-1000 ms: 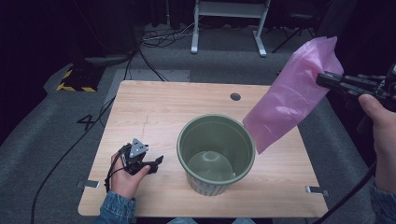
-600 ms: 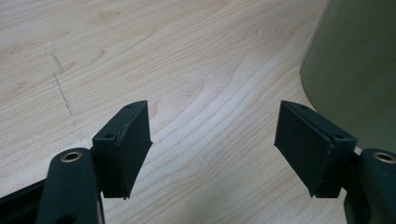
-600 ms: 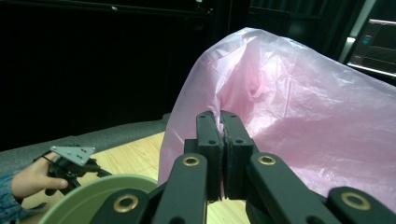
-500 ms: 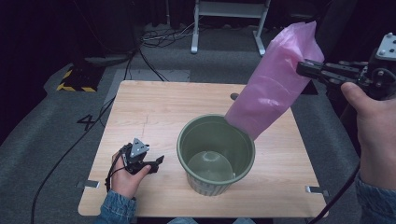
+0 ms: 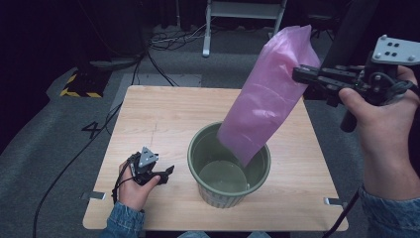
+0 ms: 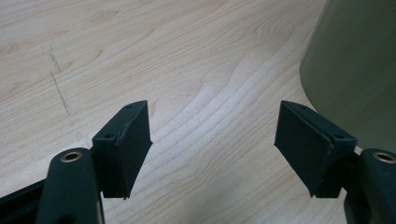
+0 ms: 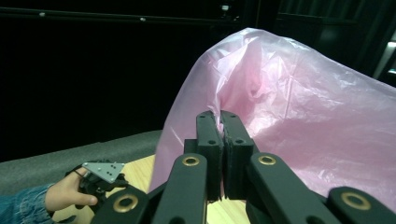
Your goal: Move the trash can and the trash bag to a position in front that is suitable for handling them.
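Bag (image 5: 270, 101), pink plastic, hung slanted over the table (image 5: 163, 119), its lower corner dipping inside the rim of the green ribbed pot (image 5: 223, 191). Right gripper (image 5: 300, 76) was held high at the table's right edge, jaws pressed together on the bag's film. Left gripper (image 5: 168, 172) rested on the tabletop just beside the pot, jaws spread apart, nothing between them.
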The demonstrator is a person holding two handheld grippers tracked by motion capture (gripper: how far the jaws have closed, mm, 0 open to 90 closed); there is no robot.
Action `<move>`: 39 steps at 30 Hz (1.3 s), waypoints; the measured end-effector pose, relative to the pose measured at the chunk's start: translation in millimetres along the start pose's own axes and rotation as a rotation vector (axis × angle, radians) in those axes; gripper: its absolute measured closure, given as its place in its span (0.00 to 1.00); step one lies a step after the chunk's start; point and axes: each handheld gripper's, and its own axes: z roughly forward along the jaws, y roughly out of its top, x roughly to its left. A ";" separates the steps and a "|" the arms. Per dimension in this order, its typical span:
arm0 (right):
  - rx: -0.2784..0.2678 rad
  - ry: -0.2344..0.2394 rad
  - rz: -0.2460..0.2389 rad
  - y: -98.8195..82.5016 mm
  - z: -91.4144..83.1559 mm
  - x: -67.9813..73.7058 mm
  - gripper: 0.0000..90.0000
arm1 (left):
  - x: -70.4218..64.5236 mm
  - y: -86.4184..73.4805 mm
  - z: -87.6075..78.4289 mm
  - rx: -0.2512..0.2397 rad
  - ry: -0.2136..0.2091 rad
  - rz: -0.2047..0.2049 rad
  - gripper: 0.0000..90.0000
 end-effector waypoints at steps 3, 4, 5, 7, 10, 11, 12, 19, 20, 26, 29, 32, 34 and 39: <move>0.019 0.012 0.000 -5.8 9.1 3.3 0.98 | 0.3 0.1 -0.5 -0.003 -0.001 0.001 0.30; 0.026 0.019 0.002 -8.7 12.2 4.2 0.98 | 0.3 0.2 -0.7 -0.003 -0.001 0.000 0.30; 0.033 0.024 0.002 -12.1 15.3 5.0 0.98 | 0.4 0.3 -0.8 -0.004 -0.001 0.000 0.30; 0.045 0.036 0.005 -19.7 21.4 6.9 0.98 | 0.5 0.3 -1.1 -0.004 -0.002 0.001 0.30; 0.066 0.044 -0.001 -33.1 29.8 9.5 0.98 | 1.0 0.3 -1.3 -0.003 0.000 0.003 0.30; 0.074 0.043 -0.001 -37.6 32.3 10.4 0.98 | 1.1 0.3 -1.3 -0.003 0.001 0.003 0.30; 0.081 0.043 -0.003 -42.1 34.8 11.1 0.98 | 1.3 0.4 -1.4 -0.003 0.002 0.005 0.30; 0.116 0.055 0.004 -75.4 48.0 16.1 0.98 | 1.2 0.4 -1.9 -0.002 0.003 0.003 0.30; 0.119 0.060 0.005 -80.3 50.0 16.5 0.98 | 1.2 0.5 -1.9 -0.002 0.003 0.004 0.30; 0.159 0.081 0.014 -107.7 61.6 21.7 0.98 | 1.2 0.5 -1.7 -0.002 0.004 0.006 0.30; 0.176 0.089 0.023 -119.6 66.6 23.6 0.97 | 1.2 0.6 -1.2 -0.002 0.003 0.007 0.30; 0.196 0.098 0.031 -130.8 71.7 25.6 0.97 | 1.1 0.6 -0.7 0.000 0.002 0.007 0.30; 0.219 0.110 0.037 -141.2 77.2 28.7 0.97 | 1.3 0.7 -0.6 -0.001 0.001 0.008 0.30; 0.262 0.130 0.051 -154.7 85.7 32.8 0.97 | 1.2 1.1 -0.3 0.000 -0.001 0.010 0.30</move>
